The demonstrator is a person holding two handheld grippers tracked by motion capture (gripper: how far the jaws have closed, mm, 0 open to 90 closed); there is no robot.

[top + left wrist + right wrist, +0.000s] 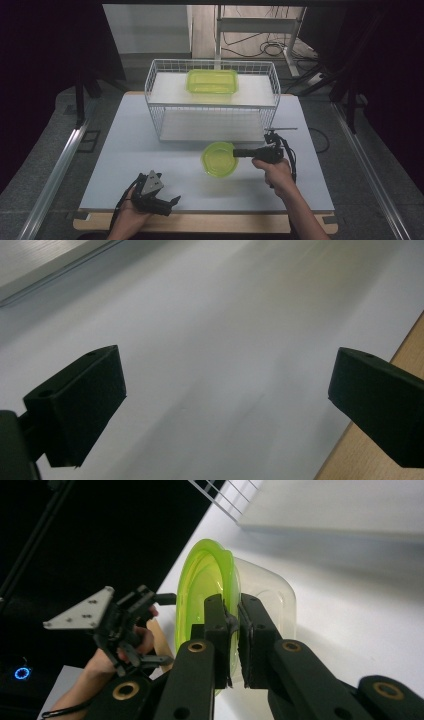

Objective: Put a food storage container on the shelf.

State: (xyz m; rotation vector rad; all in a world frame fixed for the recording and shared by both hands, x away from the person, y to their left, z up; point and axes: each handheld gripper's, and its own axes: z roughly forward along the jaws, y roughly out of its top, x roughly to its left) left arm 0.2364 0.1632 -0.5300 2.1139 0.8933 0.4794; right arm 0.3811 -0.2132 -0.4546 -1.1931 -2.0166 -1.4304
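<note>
Here the round container's (205, 585) rim sits between right gripper's (233, 635) jaws.

place: lab | cues: black curtains (45, 60), floor cables (270, 47), rig rails (60, 165)

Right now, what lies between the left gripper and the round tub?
Nothing: in the high view, bare table separates the open left gripper from the round tub, which the right gripper pinches by its rim.

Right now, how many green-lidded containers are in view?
2. A rectangular container sits on the wire rack's top shelf; a round container is on the table in front, gripped by the right gripper.
</note>
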